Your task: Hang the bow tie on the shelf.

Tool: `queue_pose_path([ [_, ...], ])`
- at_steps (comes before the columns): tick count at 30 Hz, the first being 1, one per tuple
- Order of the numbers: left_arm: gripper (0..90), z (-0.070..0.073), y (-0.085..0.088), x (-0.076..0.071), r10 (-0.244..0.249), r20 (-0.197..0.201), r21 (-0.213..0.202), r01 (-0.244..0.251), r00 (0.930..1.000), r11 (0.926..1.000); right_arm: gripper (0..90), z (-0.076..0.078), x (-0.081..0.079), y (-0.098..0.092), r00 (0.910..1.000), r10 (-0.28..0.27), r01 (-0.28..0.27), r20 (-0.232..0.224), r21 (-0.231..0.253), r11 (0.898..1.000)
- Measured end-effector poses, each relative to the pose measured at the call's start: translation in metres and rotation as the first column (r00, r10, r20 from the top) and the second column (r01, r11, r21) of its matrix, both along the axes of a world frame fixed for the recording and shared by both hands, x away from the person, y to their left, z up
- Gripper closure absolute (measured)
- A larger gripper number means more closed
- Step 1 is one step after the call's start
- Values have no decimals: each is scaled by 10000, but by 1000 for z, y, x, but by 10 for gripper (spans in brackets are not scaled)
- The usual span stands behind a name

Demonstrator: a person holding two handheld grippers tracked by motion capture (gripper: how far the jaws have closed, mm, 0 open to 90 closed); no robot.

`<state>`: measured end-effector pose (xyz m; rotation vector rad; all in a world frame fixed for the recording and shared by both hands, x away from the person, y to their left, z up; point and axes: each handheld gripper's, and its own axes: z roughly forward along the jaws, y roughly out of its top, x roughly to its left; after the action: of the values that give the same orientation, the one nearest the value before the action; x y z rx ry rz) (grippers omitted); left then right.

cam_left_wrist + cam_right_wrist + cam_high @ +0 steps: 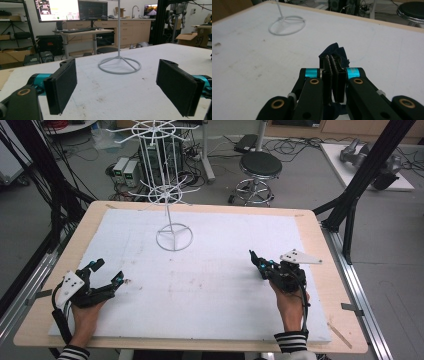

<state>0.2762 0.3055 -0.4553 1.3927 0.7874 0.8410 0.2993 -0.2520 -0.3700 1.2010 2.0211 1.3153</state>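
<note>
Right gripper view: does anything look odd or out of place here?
Mostly tidy. The right gripper is shut on a dark blue cloth, which bunches out crumpled past the jaws. The white cover carries a few brownish smudges. The wire stand stands upright and bare, and the left gripper is open and holds nothing.

Dark cloth mostly hidden behind shut jaws; wire stand top cut off.

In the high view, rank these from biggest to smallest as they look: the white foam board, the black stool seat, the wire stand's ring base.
1. white foam board
2. black stool seat, although it stands farther from the camera
3. ring base, only slightly smaller than the seat
</note>
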Motion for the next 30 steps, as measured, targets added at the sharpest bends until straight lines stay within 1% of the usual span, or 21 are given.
queue_pose_path([
  [2, 172, 0, 0, 0, 0, 1, 2, 0, 10000, 10000, 883, 2, -1, 3, 9998, 27, -28, 194, 48, 10000],
  [5, 172, 0, 0, 0, 1, 1, 3, -1, 10000, 10000, 883, 4, -1, 8, 9990, 92, -104, 430, 275, 9996],
  [9, 172, 0, 0, 0, 1, 1, -1, -1, 10000, 10000, 883, 9, -2, 14, 9975, 100, -150, 705, 707, 9974],
  [10, 172, 0, 0, 0, 1, 2, 1, -1, 10000, 10000, 883, 11, -2, 17, 9968, 90, -162, 790, 908, 9957],
  [11, 172, 0, 0, 0, 2, 6, 7, -2, 10000, 10000, 883, 11, -2, 17, 9968, 90, -162, 790, 908, 9957],
  [12, 172, 0, 0, 0, 3, 6, 6, -3, 10000, 10000, 883, 13, -2, 18, 9959, 92, -178, 904, 947, 9953],
  [17, 172, 0, 0, 0, 2, 7, -3, -2, 10000, 10000, 883, 19, -1, 28, 9914, 51, -250, 1310, 1509, 9882],
  [19, 173, 0, 0, 0, 3, 4, 0, -3, 10000, 10000, 883, 22, 0, 33, 9903, 106, -347, 1386, 1721, 9845],
  [22, 172, 0, 0, 0, 3, 4, 9, -3, 10000, 10000, 883, 26, 3, 42, 9885, 102, -389, 1512, 1879, 9814],
  [28, 172, 0, 0, 0, 17, 11, 17, -17, 10000, 10000, 883, 31, 12, 56, 9875, -17, -352, 1577, 2310, 9723],
  [30, 172, 0, 0, 0, 15, 3, 5, -15, 10000, 10000, 882, 33, 16, 60, 9883, -98, -309, 1520, 2629, 9643],
])
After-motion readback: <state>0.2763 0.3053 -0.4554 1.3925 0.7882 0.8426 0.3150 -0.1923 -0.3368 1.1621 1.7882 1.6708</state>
